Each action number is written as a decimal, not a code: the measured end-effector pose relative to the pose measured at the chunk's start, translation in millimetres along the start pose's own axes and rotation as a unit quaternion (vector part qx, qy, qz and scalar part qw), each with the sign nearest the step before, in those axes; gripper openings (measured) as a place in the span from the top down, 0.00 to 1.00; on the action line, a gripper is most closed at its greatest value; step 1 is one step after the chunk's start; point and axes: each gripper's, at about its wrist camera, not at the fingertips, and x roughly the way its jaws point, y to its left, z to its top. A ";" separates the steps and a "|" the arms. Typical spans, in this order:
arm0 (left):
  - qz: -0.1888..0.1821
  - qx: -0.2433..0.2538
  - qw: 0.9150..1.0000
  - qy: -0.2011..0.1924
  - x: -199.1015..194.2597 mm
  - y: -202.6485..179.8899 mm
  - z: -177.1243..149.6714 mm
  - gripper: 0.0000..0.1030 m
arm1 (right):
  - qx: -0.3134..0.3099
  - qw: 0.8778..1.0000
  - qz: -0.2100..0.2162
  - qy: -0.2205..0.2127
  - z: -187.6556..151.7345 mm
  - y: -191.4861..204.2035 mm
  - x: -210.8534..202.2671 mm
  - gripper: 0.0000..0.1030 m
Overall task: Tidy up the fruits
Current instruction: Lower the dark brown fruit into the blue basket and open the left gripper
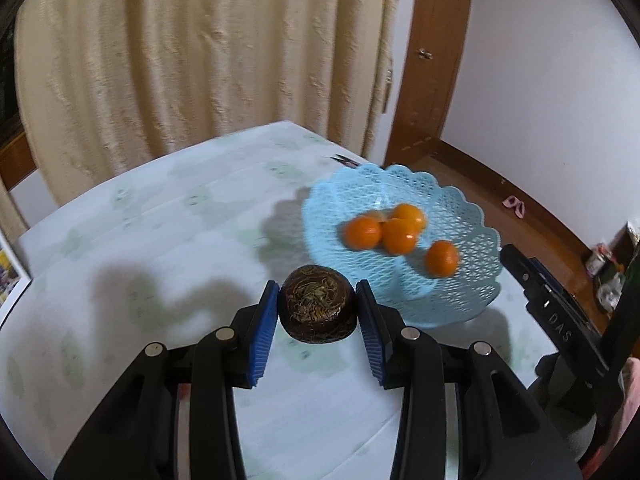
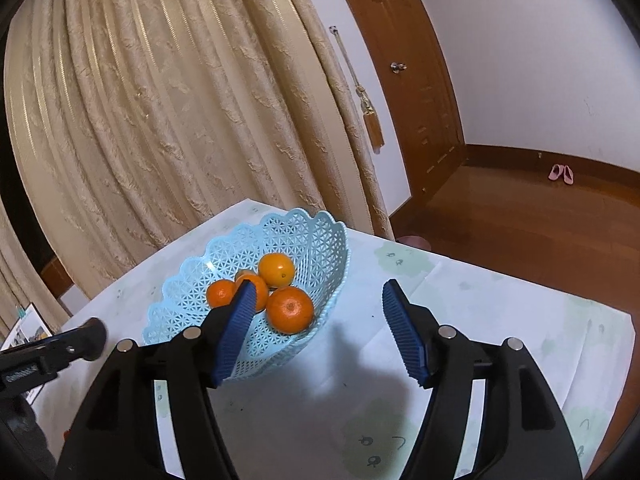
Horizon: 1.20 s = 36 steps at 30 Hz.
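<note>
My left gripper (image 1: 318, 292) is shut on a dark brown round fruit (image 1: 317, 312), held just above the table and to the near left of the light blue lattice basket (image 1: 460, 200). Several oranges (image 1: 400, 236) lie in the basket. In the right wrist view the basket (image 2: 304, 224) stands straight ahead with the oranges (image 2: 290, 309) inside. My right gripper (image 2: 319, 292) is open over the basket's near right rim. Its left finger (image 2: 236, 320) overlaps the oranges, and nothing sits between the pads.
A pale cloth with faint green prints covers the table (image 2: 480, 320). A small dark tool (image 1: 344, 160) lies behind the basket. A cream curtain (image 2: 180, 100) hangs beyond the far edge, with a wooden door (image 2: 400, 60) and bare floor to the right.
</note>
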 end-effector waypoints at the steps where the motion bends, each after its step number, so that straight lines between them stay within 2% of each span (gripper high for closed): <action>1: -0.004 0.004 1.000 0.001 3.2 -4.7 1.6 0.61 | 0.002 1.000 0.000 -0.001 0.1 -0.5 -0.4 0.35; 12: -0.030 0.033 0.999 0.008 30.1 -37.0 12.5 0.59 | 0.008 1.000 0.000 0.002 0.1 -1.1 0.8 0.35; 14: -0.030 0.033 0.999 0.006 28.8 -36.4 13.2 0.37 | 0.008 1.000 0.000 0.002 -0.1 -1.2 0.6 0.34; 18: -0.023 0.023 0.999 -0.009 19.8 -26.8 14.7 0.34 | 0.009 1.000 -0.001 0.001 0.1 -2.1 0.2 0.35; 27: 0.004 -0.001 1.000 -0.018 -3.1 0.8 10.5 0.20 | 0.014 1.000 -0.003 0.000 -0.4 -3.9 -0.9 0.35; 36: 0.040 -0.037 0.998 -0.025 -31.9 41.4 -2.6 0.16 | 0.018 1.000 -0.007 -0.002 -1.2 -4.0 -1.5 0.34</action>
